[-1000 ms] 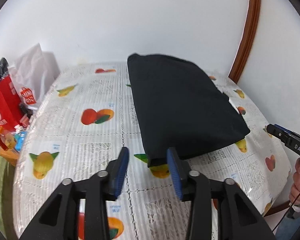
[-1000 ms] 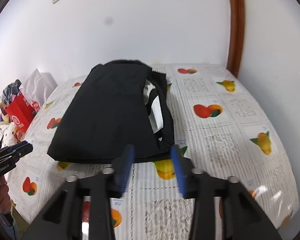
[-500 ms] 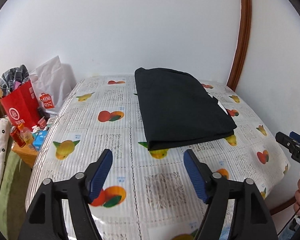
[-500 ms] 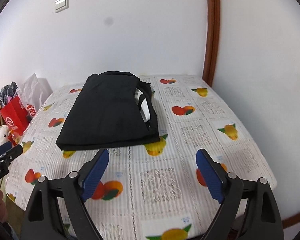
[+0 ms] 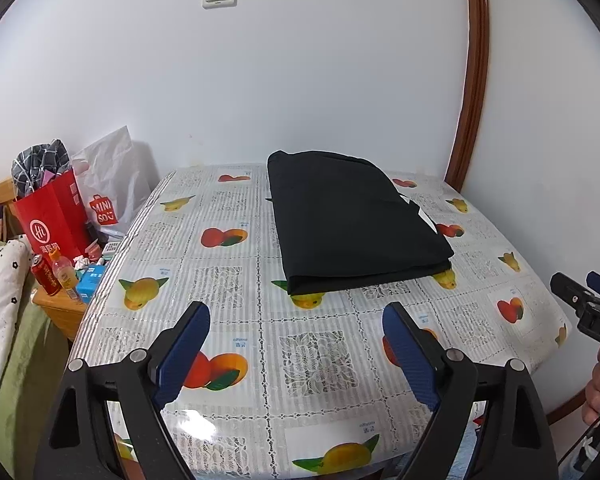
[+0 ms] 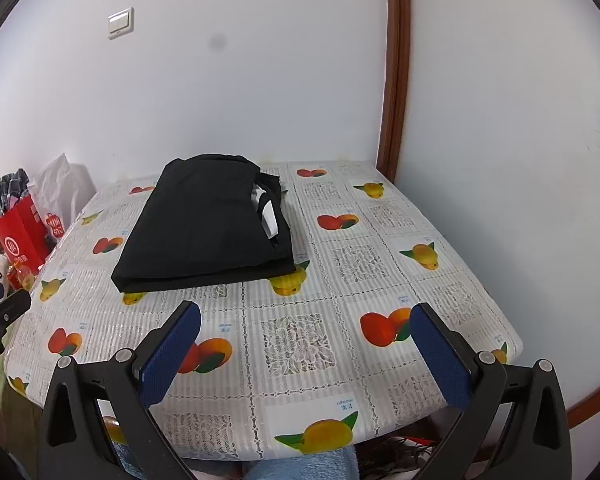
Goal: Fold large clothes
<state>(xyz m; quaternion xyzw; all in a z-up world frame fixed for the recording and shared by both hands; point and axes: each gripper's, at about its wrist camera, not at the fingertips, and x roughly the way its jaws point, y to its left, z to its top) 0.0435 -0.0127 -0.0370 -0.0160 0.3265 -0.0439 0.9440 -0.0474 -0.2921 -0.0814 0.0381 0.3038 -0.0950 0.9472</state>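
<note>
A black garment (image 5: pixel 352 220) lies folded into a neat rectangle on the far half of the fruit-print table (image 5: pixel 240 320); it also shows in the right wrist view (image 6: pixel 208 228), with a bit of white lining at its right edge. My left gripper (image 5: pixel 296 352) is open and empty, held above the table's near edge, well short of the garment. My right gripper (image 6: pixel 306 352) is open and empty, also back at the near edge. The right gripper's tip (image 5: pixel 580 304) shows at the right of the left wrist view.
A red paper bag (image 5: pixel 52 216), a white Miniso bag (image 5: pixel 108 184) and drink cans on a small wooden stand (image 5: pixel 60 304) sit left of the table. White walls stand behind and right of the table, with a brown door frame (image 5: pixel 468 80).
Both grippers let go of the garment's near edge, opened wide and pulled back toward the table's near edge. The folded garment stays lying flat.
</note>
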